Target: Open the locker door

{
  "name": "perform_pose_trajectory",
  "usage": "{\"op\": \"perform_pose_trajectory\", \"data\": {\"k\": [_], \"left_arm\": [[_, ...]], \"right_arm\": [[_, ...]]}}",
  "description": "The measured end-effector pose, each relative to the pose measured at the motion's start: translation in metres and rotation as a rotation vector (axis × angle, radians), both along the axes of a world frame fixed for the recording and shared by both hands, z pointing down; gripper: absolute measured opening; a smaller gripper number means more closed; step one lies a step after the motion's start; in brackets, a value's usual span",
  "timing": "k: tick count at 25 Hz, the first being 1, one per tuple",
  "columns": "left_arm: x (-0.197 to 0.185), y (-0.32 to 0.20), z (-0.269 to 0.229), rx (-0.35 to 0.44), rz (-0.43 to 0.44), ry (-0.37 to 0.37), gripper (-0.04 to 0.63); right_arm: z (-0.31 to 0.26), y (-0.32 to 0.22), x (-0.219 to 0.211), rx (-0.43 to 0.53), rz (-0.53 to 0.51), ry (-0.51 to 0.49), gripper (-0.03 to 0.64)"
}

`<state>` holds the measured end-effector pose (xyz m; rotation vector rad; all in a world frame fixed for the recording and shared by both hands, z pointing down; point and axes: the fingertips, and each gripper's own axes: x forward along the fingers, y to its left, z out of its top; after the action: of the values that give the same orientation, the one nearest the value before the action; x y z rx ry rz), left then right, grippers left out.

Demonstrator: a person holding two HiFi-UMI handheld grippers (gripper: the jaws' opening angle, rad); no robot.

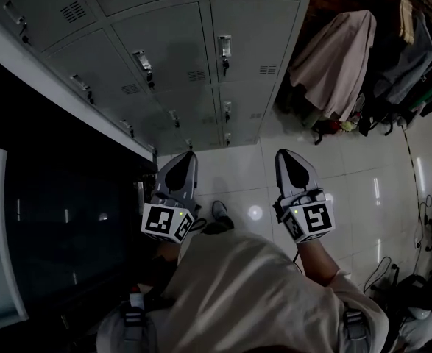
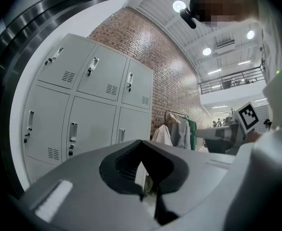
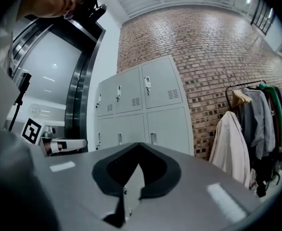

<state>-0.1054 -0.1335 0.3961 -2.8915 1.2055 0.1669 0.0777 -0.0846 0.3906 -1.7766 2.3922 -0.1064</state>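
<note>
A bank of grey lockers (image 1: 201,57) stands ahead, all doors closed, each with a small handle and lock (image 1: 224,50). My left gripper (image 1: 183,160) and right gripper (image 1: 288,159) hang side by side over the floor, well short of the lockers and touching nothing. Both are shut and hold nothing. In the left gripper view the left gripper (image 2: 141,144) points at the lockers (image 2: 92,105), its jaws meeting at the tips. In the right gripper view the right gripper (image 3: 139,146) also faces the lockers (image 3: 145,105), its jaws together.
A clothes rack with coats (image 1: 348,57) stands right of the lockers against a brick wall (image 3: 203,47). A dark glass panel with a metal frame (image 1: 54,226) fills the left side. Cables (image 1: 425,219) lie on the white tiled floor (image 1: 363,190) at the right.
</note>
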Motion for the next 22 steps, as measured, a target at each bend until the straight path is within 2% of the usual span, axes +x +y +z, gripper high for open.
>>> {"op": "perform_pose_trajectory", "data": {"k": [4,8,11,15,19,22], "left_arm": [[-0.021,-0.046,-0.001,0.002,-0.006,-0.002,0.0],[-0.031,-0.087,0.015,-0.006,-0.02,0.0,0.0],[-0.023,-0.106,0.034,-0.023,-0.004,-0.001,0.0],[-0.005,-0.124,0.061,-0.06,0.023,-0.009,0.0],[0.009,-0.138,0.076,-0.082,0.027,-0.013,0.0],[0.011,-0.147,0.085,-0.101,0.001,-0.034,0.0]], "right_arm": [[0.009,-0.042,-0.017,-0.064,0.002,0.031,0.002],[0.022,-0.077,-0.024,-0.072,0.028,0.045,0.002],[0.033,-0.095,-0.018,-0.057,0.058,0.04,0.002],[0.065,-0.111,-0.007,-0.114,0.067,0.041,0.002],[0.082,-0.135,-0.003,-0.057,0.04,0.023,0.002],[0.105,-0.153,-0.006,-0.109,-0.013,0.04,0.003]]}}
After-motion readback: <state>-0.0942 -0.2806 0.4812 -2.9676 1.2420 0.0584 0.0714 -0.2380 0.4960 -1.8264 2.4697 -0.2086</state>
